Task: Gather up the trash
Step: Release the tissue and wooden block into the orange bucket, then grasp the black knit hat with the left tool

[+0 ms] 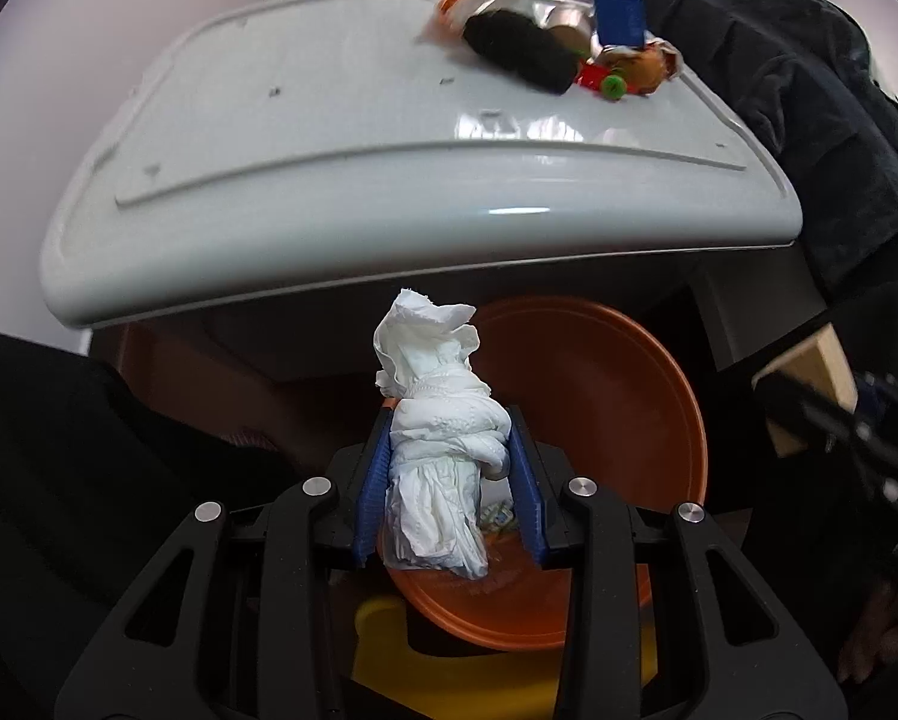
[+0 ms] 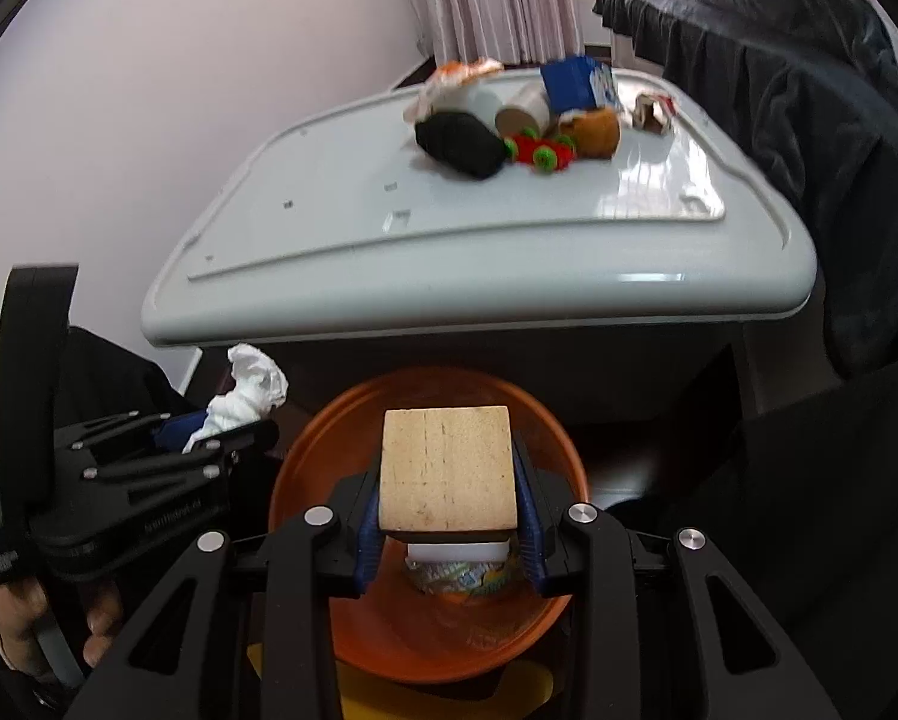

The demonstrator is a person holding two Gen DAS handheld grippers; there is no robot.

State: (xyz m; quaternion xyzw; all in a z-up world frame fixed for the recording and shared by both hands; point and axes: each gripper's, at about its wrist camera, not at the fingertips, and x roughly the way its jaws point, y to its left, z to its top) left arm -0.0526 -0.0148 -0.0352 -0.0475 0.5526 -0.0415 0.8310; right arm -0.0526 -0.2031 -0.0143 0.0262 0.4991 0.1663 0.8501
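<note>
My left gripper [image 1: 452, 420] is shut on a crumpled white tissue [image 1: 431, 372], which sticks up past its blue pads. It hangs over the near left part of an orange bowl [image 1: 599, 396]. My right gripper [image 2: 449, 474] is shut on a tan wooden block [image 2: 446, 450] above the middle of the same orange bowl [image 2: 323, 456]. A colourful wrapper [image 2: 461, 579] lies in the bowl under the block. In the right wrist view the left gripper [image 2: 209, 426] with the tissue [image 2: 251, 390] is at the bowl's left rim. The block [image 1: 809, 384] also shows at the right edge of the left wrist view.
A white table [image 2: 479, 228] stands just behind the bowl. At its far end lies a pile: a black lump [image 2: 461, 144], a red and green toy [image 2: 539, 153], a cardboard tube [image 2: 524, 111], a blue packet [image 2: 575, 84]. Dark cloth [image 2: 809, 120] hangs on the right. A yellow stool [image 2: 449, 702] is under the bowl.
</note>
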